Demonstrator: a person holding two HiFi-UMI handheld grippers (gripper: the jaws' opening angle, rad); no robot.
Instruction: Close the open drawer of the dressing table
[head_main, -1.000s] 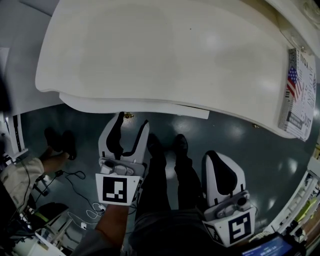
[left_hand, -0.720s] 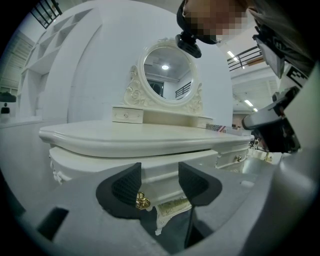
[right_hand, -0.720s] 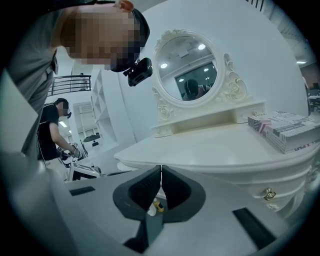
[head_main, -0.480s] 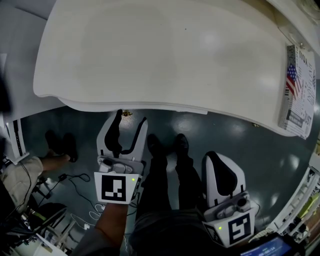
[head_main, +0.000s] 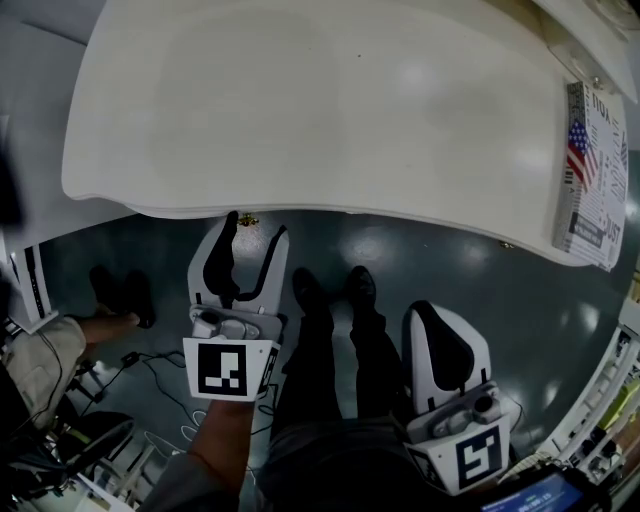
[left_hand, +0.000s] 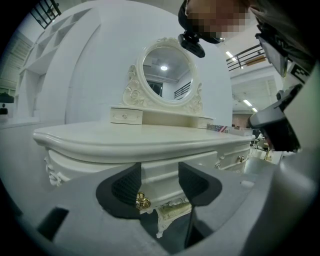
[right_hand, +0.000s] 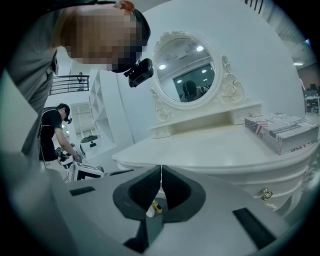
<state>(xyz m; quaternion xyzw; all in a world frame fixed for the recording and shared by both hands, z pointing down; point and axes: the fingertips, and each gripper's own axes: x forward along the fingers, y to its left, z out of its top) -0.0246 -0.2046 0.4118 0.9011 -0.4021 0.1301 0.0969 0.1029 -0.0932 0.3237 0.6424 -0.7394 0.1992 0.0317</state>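
Note:
The white dressing table (head_main: 330, 110) fills the upper head view. Its drawer front (left_hand: 162, 170) sits flush under the tabletop edge, seen straight ahead in the left gripper view. The drawer's brass knob (head_main: 247, 219) (left_hand: 141, 201) peeks out below the edge. My left gripper (head_main: 257, 224) (left_hand: 160, 172) is open, its tips against the drawer front, one on each side of the knob. My right gripper (head_main: 426, 312) (right_hand: 160, 171) is shut on nothing, held low and back from the table.
A flag-printed box (head_main: 590, 185) (right_hand: 282, 131) lies at the tabletop's right end. An oval mirror (left_hand: 166, 74) and small drawers (left_hand: 126, 115) stand at the back. My legs and shoes (head_main: 330, 300) are between the grippers. Cables (head_main: 150, 365) lie on the floor at left.
The drawer that stuck out below the tabletop has slid in out of sight. My left gripper moved forward with it. The right gripper stayed put.

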